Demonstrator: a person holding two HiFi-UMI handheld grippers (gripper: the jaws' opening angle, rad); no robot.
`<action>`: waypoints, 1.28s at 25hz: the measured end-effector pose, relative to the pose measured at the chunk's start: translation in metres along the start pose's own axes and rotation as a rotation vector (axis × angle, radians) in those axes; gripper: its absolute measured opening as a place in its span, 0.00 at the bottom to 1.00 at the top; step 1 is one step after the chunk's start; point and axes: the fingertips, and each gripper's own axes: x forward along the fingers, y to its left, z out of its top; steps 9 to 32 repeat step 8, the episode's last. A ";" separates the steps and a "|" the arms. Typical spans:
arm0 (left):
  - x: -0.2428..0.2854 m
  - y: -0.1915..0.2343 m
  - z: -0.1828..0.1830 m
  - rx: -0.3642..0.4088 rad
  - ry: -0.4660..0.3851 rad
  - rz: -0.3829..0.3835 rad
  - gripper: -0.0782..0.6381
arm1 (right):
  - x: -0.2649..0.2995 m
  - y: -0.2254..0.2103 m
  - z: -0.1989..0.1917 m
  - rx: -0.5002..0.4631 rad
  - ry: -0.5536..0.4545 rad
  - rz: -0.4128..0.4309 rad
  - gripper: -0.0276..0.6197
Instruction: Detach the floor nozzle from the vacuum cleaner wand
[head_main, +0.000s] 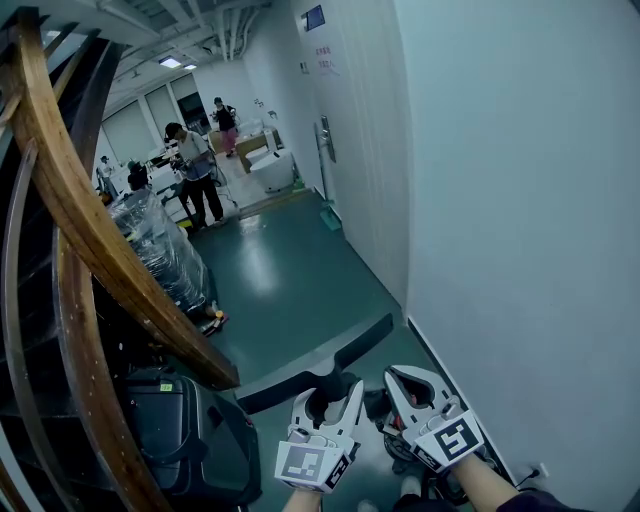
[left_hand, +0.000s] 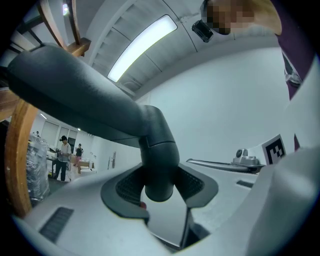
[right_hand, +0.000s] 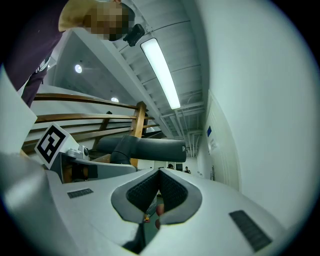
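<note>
Left gripper (left_hand: 159, 186) grasps the round neck of the smooth, dark, bar-shaped floor nozzle (left_hand: 80, 100); right gripper (right_hand: 159, 191) clenched, empty; curved wooden railing (head_main: 72, 200) left; white wall (head_main: 520, 200) right.

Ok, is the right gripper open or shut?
Shut: the right gripper's pads touch, with nothing between them.
</note>
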 end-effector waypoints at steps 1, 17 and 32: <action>0.000 0.001 -0.001 -0.006 0.001 0.004 0.36 | 0.000 0.000 -0.001 -0.001 0.003 0.001 0.07; 0.002 0.012 -0.002 -0.039 -0.014 0.031 0.36 | 0.002 -0.006 -0.005 0.010 -0.001 -0.005 0.07; 0.002 0.012 -0.002 -0.039 -0.014 0.031 0.36 | 0.002 -0.006 -0.005 0.010 -0.001 -0.005 0.07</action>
